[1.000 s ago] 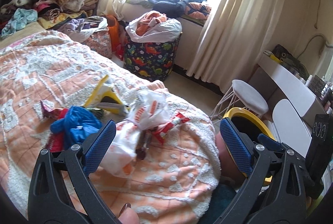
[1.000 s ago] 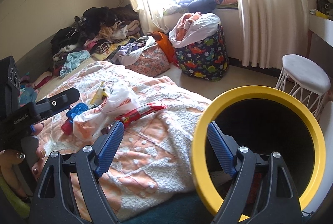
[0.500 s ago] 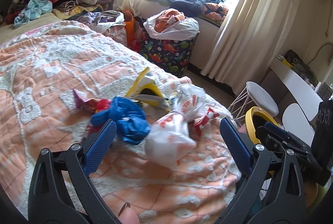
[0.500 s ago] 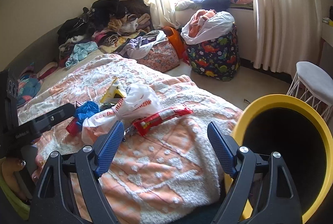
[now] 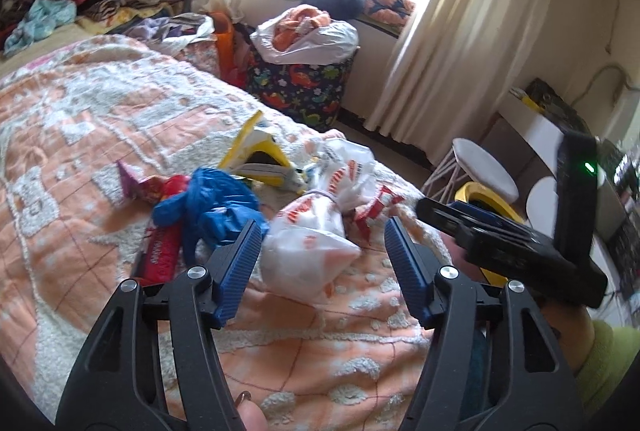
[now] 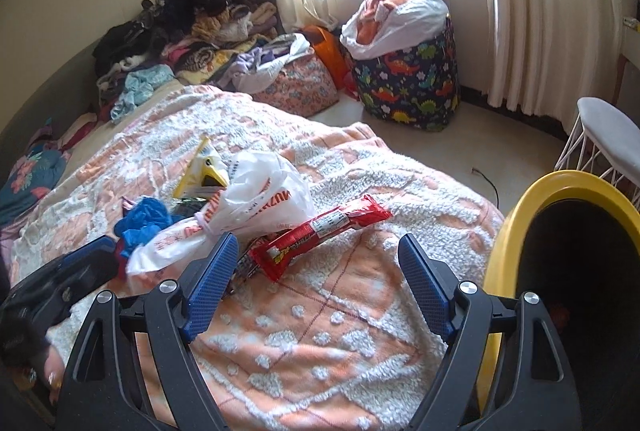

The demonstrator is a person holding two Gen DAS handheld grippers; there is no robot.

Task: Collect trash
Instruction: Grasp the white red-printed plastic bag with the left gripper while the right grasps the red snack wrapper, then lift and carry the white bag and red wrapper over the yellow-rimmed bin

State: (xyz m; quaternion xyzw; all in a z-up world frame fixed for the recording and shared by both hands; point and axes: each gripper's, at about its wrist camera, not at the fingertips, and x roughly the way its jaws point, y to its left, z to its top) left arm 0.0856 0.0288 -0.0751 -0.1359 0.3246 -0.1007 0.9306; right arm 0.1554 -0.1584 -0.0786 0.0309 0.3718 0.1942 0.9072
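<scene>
Trash lies in a heap on the orange and white bedspread: a knotted white plastic bag, a crumpled blue bag, a yellow wrapper and red wrappers. My left gripper is open, its pads either side of the white bag's near end. In the right wrist view the white bag and a long red wrapper lie just beyond my open, empty right gripper. The yellow-rimmed bin stands at the right beside the bed.
A dinosaur-print hamper stuffed with a bag of clothes stands by the curtain. Clothes are piled at the head of the bed. A white stool stands beyond the bin. The right gripper's body shows in the left wrist view.
My left gripper has closed in on the trash heap, its pads now flanking the white bag. My right gripper has moved left toward the heap, away from the bin.
</scene>
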